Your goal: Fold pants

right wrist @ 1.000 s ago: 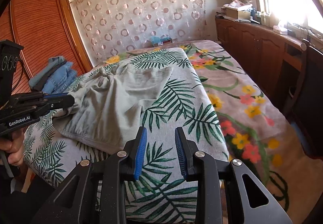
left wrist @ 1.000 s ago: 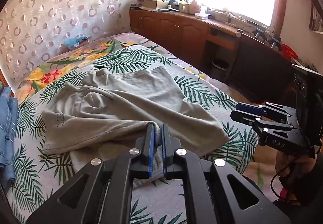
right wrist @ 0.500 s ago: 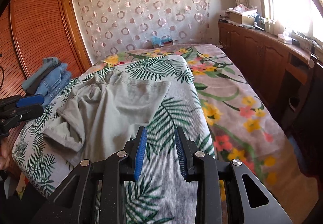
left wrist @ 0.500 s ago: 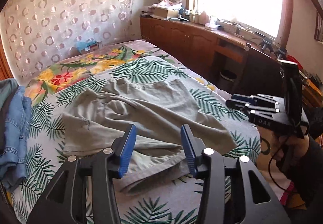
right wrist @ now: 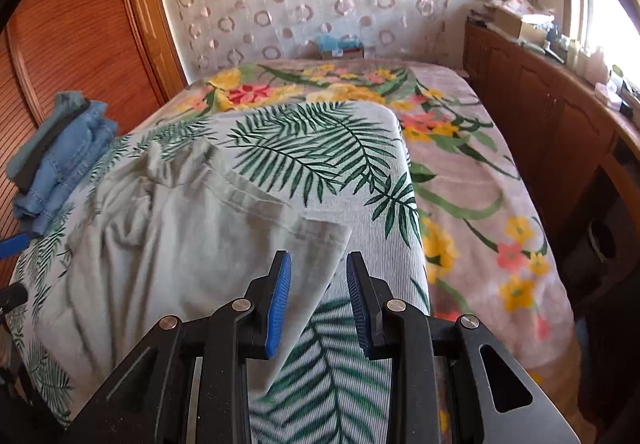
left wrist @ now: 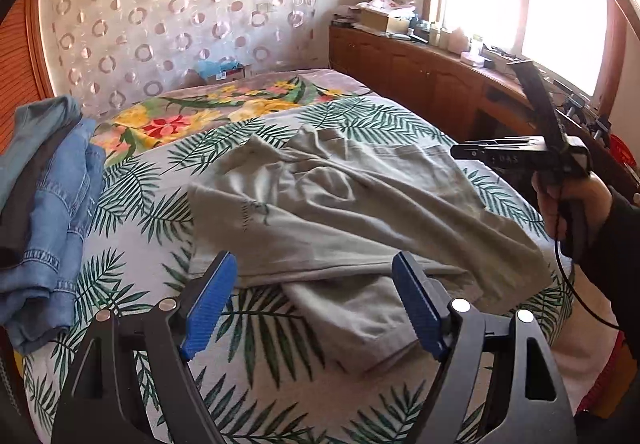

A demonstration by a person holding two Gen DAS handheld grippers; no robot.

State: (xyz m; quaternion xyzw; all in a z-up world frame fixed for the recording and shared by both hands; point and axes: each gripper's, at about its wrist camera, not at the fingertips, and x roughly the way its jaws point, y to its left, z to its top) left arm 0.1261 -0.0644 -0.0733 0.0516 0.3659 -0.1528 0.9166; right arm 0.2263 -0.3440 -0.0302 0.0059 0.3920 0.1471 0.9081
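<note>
Grey-green pants (left wrist: 340, 212) lie rumpled on the palm-leaf sheet, partly doubled over, with one leg end (left wrist: 360, 316) sticking out toward me. My left gripper (left wrist: 316, 300) is wide open and empty, raised above that leg end. My right gripper (right wrist: 316, 296) is open and empty, hovering over the pants' right edge (right wrist: 320, 244). In the left wrist view the right gripper (left wrist: 516, 154) is held in a hand above the pants' right side. The pants also fill the left of the right wrist view (right wrist: 180, 244).
A stack of folded blue jeans (left wrist: 48, 212) sits at the bed's left edge, also in the right wrist view (right wrist: 56, 164). The floral blanket (right wrist: 460, 184) covers the bed's right side. A wooden cabinet (right wrist: 560, 116) runs along the right wall, a wooden wardrobe (right wrist: 72, 44) on the left.
My left gripper let go of the pants leg, opened wide and pulled back upward. My right gripper moved left and forward, from beside the pants to over their right edge.
</note>
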